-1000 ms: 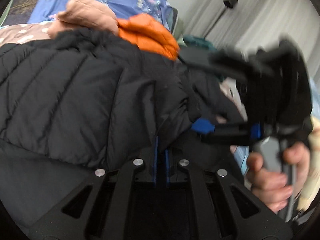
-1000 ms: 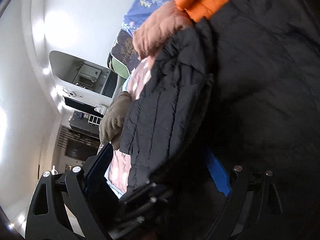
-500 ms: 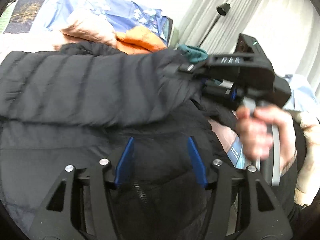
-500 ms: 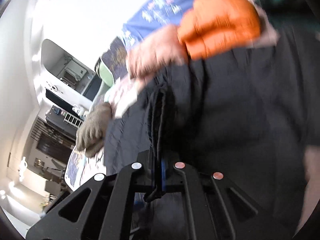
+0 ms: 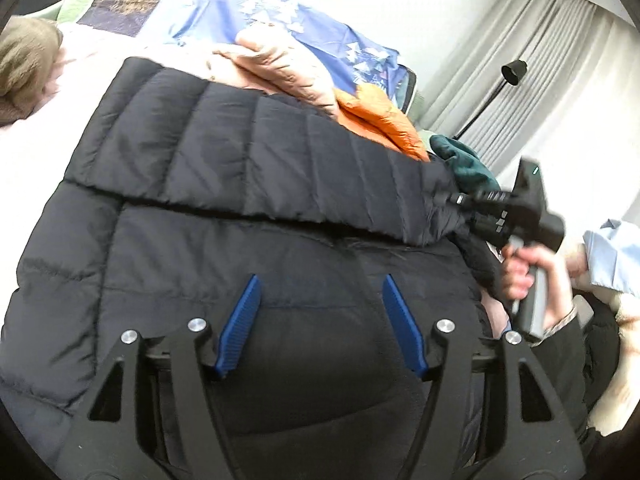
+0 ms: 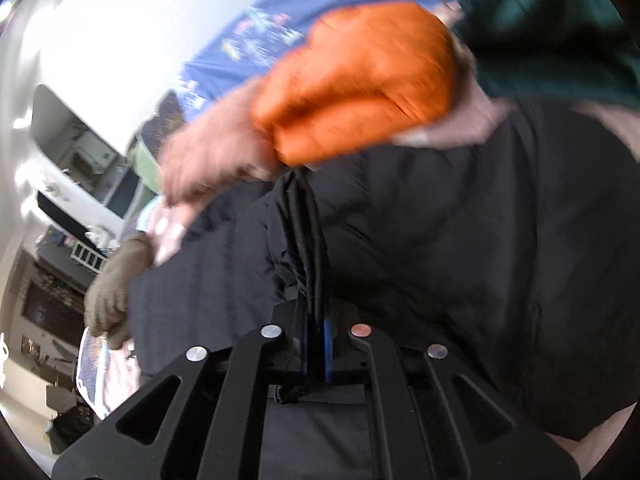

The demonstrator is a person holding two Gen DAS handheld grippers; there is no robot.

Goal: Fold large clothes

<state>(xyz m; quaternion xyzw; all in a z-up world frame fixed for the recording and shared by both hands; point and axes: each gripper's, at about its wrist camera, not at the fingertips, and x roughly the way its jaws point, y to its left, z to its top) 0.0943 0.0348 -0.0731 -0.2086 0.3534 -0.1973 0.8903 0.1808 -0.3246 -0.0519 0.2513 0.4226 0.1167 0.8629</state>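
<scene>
A black quilted puffer jacket (image 5: 224, 208) lies spread on the bed and fills both views (image 6: 460, 240). One sleeve (image 5: 280, 160) is folded across its body. My left gripper (image 5: 320, 292) is open and empty, hovering just above the jacket's body. My right gripper (image 6: 316, 344) is shut on the sleeve's cuff edge (image 6: 308, 240); in the left wrist view it (image 5: 460, 200) holds the cuff at the jacket's right side.
Beyond the jacket lie a peach jacket (image 5: 280, 64), an orange jacket (image 5: 380, 120), a dark green garment (image 5: 464, 164) and a blue patterned pillow (image 5: 240, 12). A brown fuzzy garment (image 5: 24, 64) lies at far left. Curtains and a floor lamp (image 5: 512, 72) stand on the right.
My left gripper let go of the jacket, opened wide and pulled back. My right gripper closed on the sleeve cuff and carried it right, laying the sleeve across the jacket.
</scene>
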